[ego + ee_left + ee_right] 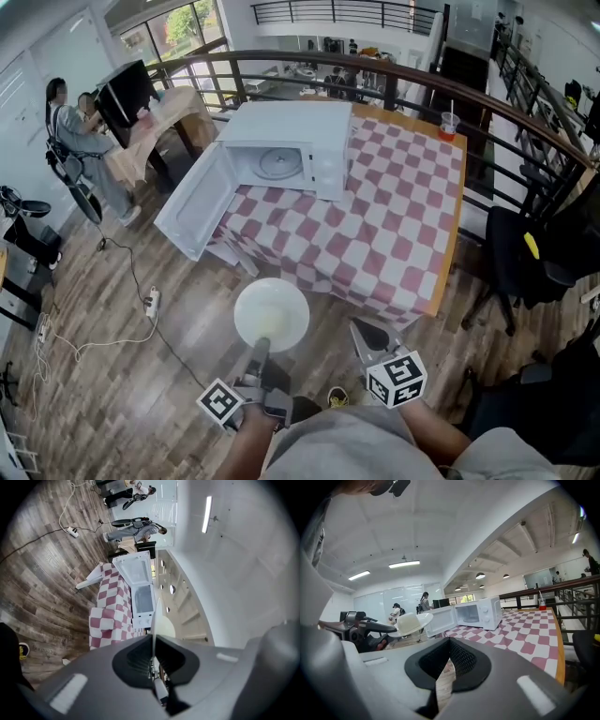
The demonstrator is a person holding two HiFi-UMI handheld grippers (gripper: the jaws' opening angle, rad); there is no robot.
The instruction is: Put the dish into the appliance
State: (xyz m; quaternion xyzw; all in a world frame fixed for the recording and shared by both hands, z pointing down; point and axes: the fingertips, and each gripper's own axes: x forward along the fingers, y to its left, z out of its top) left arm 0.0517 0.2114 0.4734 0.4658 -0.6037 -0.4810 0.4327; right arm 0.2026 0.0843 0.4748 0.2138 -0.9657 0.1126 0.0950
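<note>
Currently: the left gripper (260,349) is clamped on the near rim of the white dish (272,314). Its jaws are pinched down to the rim's thickness, and the left gripper view shows that rim edge-on in the slit between them. The dish hangs over the wood floor (112,375), short of the near edge of the checkered tablecloth (403,234), and looks about level in the right gripper view. The right gripper (367,333) sits just beside the dish on the right, jaws together at the tips with nothing between them. The microwave (309,131) stands at the far left of the table. Its door (192,211) is swung wide open to the left, and the glass turntable (278,164) inside is bare. Judgement: the step in hand is the carry to the cavity, and most of the way remains. The hold is a single pinch at one edge, so the dish's weight hangs out beyond the jaws. It could droop or swivel, so go slowly and keep the wrist level. The idle right gripper could steady the far rim if the dish sags. Approach squarely from the front, on the right of the open door, so the rim misses the door and the cavity frame. Set the dish down centred on the turntable. Let go only once its base seems to rest there, then back straight out.
</note>
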